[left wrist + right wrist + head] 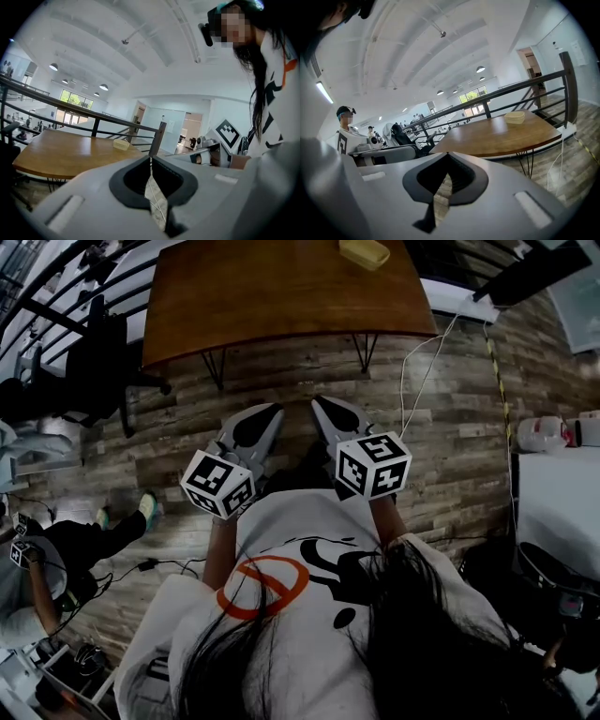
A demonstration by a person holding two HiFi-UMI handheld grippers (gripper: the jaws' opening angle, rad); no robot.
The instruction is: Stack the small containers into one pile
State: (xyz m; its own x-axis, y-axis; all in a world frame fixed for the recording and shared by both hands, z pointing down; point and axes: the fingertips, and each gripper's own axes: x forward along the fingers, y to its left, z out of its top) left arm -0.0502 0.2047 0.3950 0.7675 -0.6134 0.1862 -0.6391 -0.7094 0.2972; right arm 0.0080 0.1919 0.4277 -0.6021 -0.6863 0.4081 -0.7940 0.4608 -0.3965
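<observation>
Currently the pale-yellow shallow containers point(364, 252) lie well ahead of the closed, empty left gripper point(275, 412), nearer the likewise closed right gripper point(320, 403).

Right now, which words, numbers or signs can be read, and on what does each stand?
No words or numbers are readable.
Left marker cube, right marker cube: square black-white patterns only.
Shirt: orange crossed-circle sign, no letters.
Notice on far wall: too small.
</observation>
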